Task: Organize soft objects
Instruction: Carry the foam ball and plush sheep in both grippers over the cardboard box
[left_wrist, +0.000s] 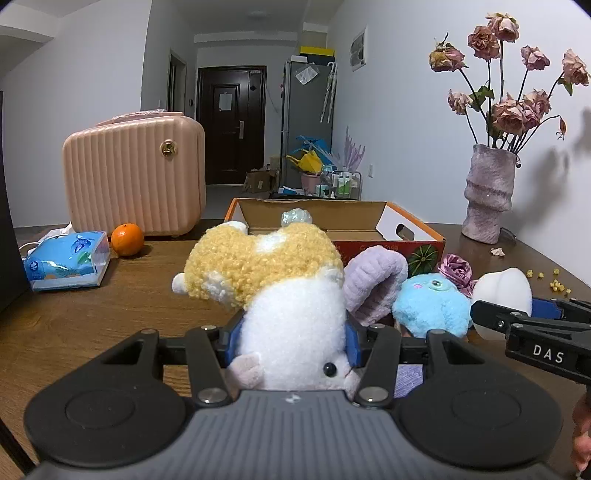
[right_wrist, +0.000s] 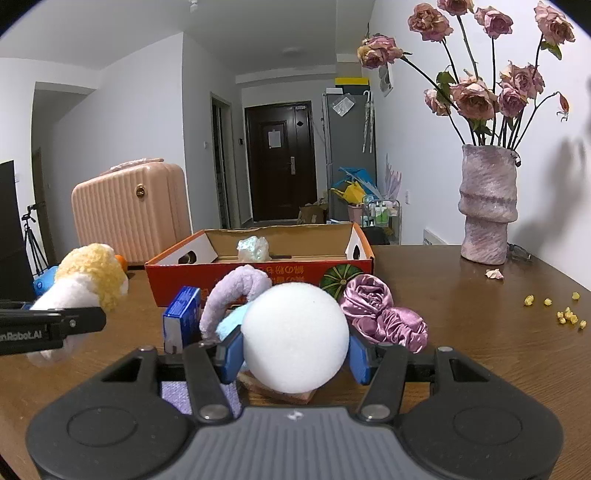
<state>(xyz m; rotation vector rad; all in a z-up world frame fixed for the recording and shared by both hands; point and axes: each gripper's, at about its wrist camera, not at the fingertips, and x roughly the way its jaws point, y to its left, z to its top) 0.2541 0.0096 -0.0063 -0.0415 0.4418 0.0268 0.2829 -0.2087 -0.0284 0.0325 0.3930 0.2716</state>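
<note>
My left gripper (left_wrist: 291, 341) is shut on a yellow and white plush toy (left_wrist: 280, 291), held above the wooden table; it also shows at the left of the right wrist view (right_wrist: 86, 280). My right gripper (right_wrist: 295, 349) is shut on a white foam ball (right_wrist: 295, 336), also seen at the right of the left wrist view (left_wrist: 502, 291). On the table behind lie a lilac fuzzy headband (right_wrist: 236, 291), a blue plush (left_wrist: 430, 306) and a purple satin scrunchie (right_wrist: 380, 314). An open orange cardboard box (right_wrist: 258, 275) holds a pale crinkly object (right_wrist: 253, 249).
A pink ribbed case (left_wrist: 136, 173), an orange (left_wrist: 126, 239) and a blue tissue pack (left_wrist: 66, 260) sit at the left. A vase of dried roses (right_wrist: 487, 203) stands at the right, with yellow crumbs (right_wrist: 565, 314) near it. A small blue box (right_wrist: 183, 319) stands by the headband.
</note>
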